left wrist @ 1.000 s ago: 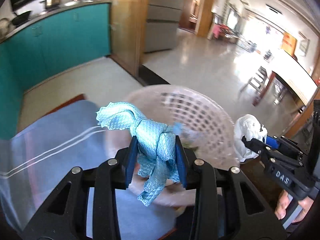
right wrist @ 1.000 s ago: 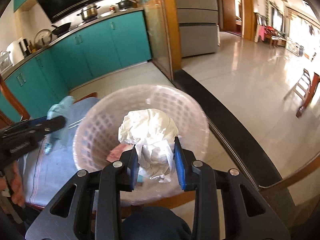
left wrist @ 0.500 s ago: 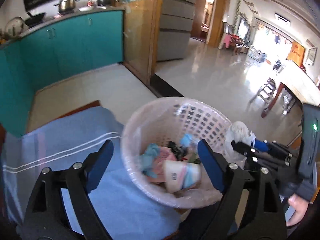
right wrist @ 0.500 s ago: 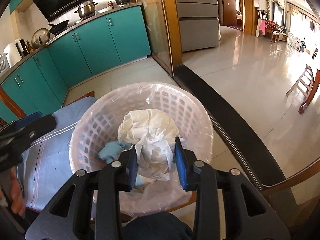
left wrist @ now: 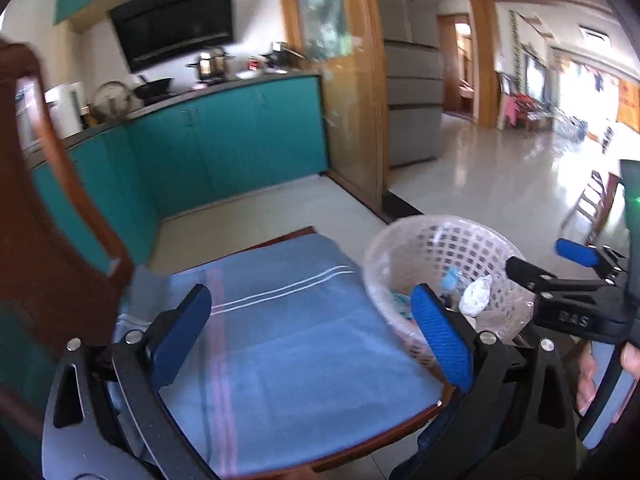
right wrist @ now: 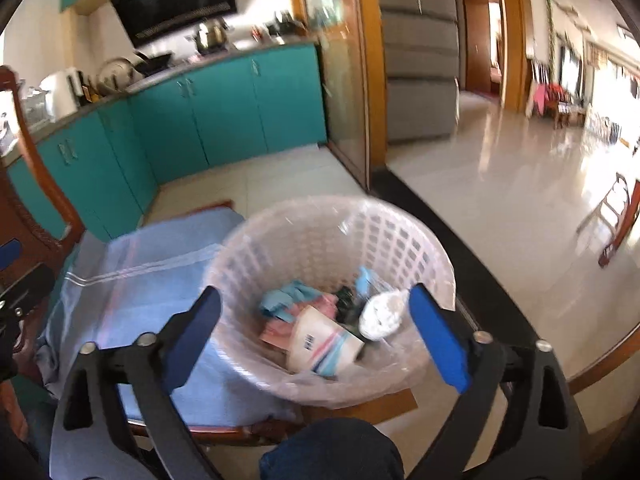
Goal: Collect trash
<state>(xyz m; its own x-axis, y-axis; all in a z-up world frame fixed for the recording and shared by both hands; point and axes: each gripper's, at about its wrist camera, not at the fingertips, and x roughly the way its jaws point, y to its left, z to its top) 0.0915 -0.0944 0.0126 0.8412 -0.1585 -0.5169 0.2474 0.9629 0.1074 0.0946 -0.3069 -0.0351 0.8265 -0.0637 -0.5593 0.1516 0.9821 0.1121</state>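
A pale plastic lattice basket (right wrist: pixel 280 240) lined with a clear bag stands at the right end of a blue-covered seat (left wrist: pixel 288 344). Inside lie a crumpled white paper wad (right wrist: pixel 380 314), a light blue cloth (right wrist: pixel 290 298), a white packet (right wrist: pixel 320 344) and other scraps. My right gripper (right wrist: pixel 316 332) is open and empty just above the basket's near rim. My left gripper (left wrist: pixel 314 332) is open and empty over the blue cover, left of the basket (left wrist: pixel 404 248). The right gripper also shows in the left wrist view (left wrist: pixel 544 260).
A dark wooden chair back (left wrist: pixel 44 216) rises at the left. Teal kitchen cabinets (left wrist: pixel 224 144) stand behind across a tiled floor. A wooden door frame (left wrist: pixel 360 92) and a shiny open floor (right wrist: pixel 520 200) lie to the right. My knee (right wrist: pixel 332 448) is below the basket.
My left gripper opened and dropped the blue cloth into the basket, then pulled back left. My right gripper opened and the white paper wad fell into the basket.
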